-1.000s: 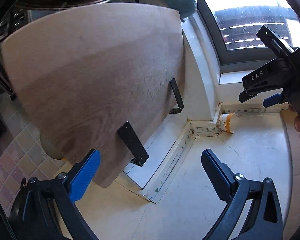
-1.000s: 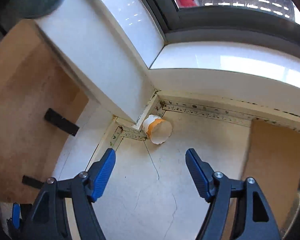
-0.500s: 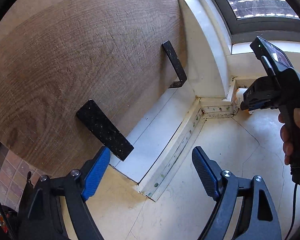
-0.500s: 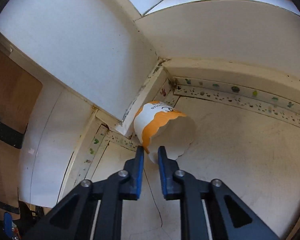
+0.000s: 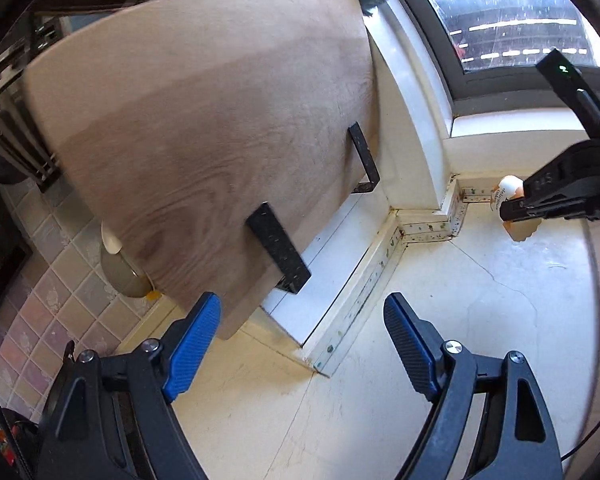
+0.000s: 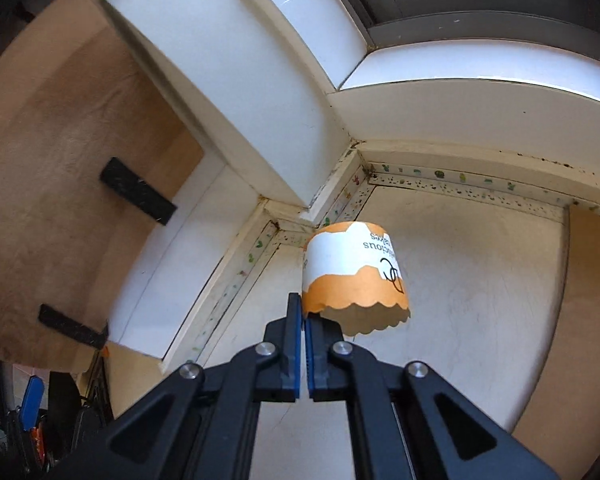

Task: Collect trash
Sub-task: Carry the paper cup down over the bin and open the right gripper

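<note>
Cup (image 6: 356, 280) pinched by rim in right gripper (image 6: 303, 316), jaws clamped on paper wall, so it hangs off counter (image 6: 460, 280) near window corner. Thin-edge grip since cup's wide. Left gripper (image 5: 300, 340) spread, holding nothing, spare by cutting board (image 5: 204, 128).

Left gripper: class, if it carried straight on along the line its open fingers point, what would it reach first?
Probably the bare white countertop, then the raised white ledge beside the wooden board; nothing stands between the left gripper fingers. Depth is uncertain.
</note>
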Motion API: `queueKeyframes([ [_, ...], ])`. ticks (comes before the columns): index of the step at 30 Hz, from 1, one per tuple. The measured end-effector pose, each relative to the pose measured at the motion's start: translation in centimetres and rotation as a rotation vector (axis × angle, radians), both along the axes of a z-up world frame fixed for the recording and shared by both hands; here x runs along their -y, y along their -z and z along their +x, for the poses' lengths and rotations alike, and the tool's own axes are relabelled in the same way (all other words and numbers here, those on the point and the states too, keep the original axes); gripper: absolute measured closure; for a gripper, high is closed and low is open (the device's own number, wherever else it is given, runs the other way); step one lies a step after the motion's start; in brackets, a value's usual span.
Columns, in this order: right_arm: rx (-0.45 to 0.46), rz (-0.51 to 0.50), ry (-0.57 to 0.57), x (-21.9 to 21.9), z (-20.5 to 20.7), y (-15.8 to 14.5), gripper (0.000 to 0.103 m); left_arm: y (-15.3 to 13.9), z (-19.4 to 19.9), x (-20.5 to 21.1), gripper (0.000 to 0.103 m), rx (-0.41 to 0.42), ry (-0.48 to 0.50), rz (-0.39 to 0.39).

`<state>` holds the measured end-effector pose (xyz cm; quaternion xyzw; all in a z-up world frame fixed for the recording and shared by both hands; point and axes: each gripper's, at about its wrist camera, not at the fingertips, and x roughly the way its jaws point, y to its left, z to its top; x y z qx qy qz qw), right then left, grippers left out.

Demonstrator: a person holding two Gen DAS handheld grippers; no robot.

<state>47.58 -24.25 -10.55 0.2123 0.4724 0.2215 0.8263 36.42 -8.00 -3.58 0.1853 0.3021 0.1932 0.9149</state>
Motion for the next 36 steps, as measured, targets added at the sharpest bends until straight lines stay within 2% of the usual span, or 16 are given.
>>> queueKeyframes([
  [7,0.031,0.059,0.015,-0.1,-10.4,-5.4,0.102,-4.2,-7.8,-2.6,0.02,0.019,0.101,-0.099],
  [10,0.069,0.028,0.036,-1.3,-16.2,-7.8,0.102,-5.5,-11.6,-4.2,0.02,0.05,0.162,-0.124],
  [14,0.09,-0.02,0.086,-3.2,-22.7,-9.6,0.102,-6.7,-16.6,-6.5,0.02,0.105,0.236,-0.129],
  [19,0.092,-0.078,0.161,-6.0,-30.3,-10.5,0.102,-7.0,-21.4,-10.0,0.02,0.128,0.301,-0.18],
  [24,0.065,-0.119,0.213,-8.8,-36.8,-9.6,0.102,-6.0,-25.4,-12.6,0.02,0.092,0.351,-0.201],
  [27,0.027,-0.165,0.22,-10.3,-40.2,-8.3,0.101,-4.9,-26.5,-13.3,0.02,0.06,0.366,-0.207],
  [31,-0.048,-0.183,0.215,-11.6,-43.1,-5.9,0.101,-3.9,-27.1,-13.5,0.02,0.028,0.365,-0.203],
  [36,-0.129,-0.197,0.176,-12.3,-44.6,-2.9,0.101,-2.4,-27.3,-13.4,0.02,-0.007,0.352,-0.21],
])
